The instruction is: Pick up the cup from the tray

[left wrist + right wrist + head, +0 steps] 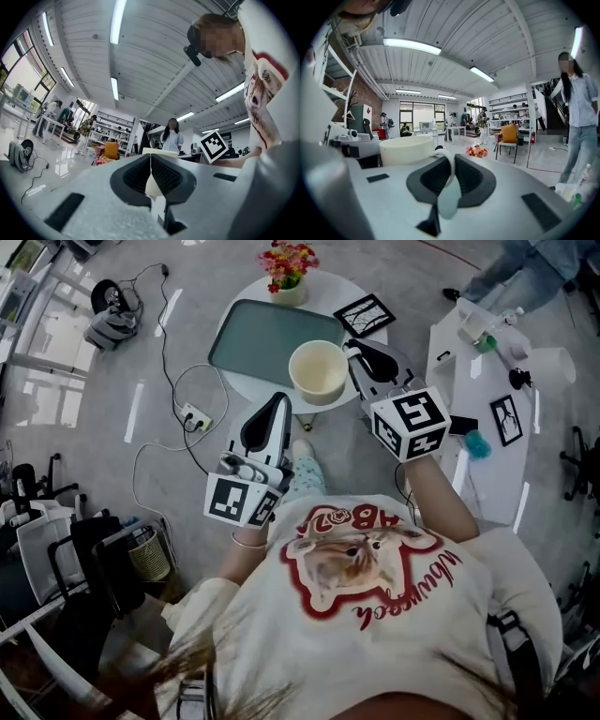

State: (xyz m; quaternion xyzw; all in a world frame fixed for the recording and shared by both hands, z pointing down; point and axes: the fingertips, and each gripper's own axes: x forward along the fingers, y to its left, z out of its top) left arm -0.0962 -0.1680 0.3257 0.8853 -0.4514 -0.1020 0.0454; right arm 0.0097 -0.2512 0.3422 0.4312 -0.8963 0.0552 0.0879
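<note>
The round white table (242,294) carries a grey-green tray (267,338) that fills most of its middle, the tray's long sides running toward the table's left and right edges. The left gripper (277,397) hangs just off the table's near edge, left of the cup. Its jaws are pressed together with nothing between them; only a pale sliver of whatever lies beyond shows below the point where the pads meet. The right gripper (354,352) reaches in over the table's right edge, and its marker cube faces up toward the head camera.

The cream cup (319,371) sits upright and open-mouthed over the tray's near right corner, overlapping the table's near edge (whether its base touches the tray or hangs above it cannot be told from overhead). It looks empty inside.

A pot of red and yellow flowers (287,263) stands at the table's far edge, just beyond the tray. A small black-framed picture (366,315) lies flat near the right edge, beside the tray's far right corner.

The cup's handle (451,173), a white loop, is pinched between the right gripper's ribbed pads, with the cup body to their left.
</note>
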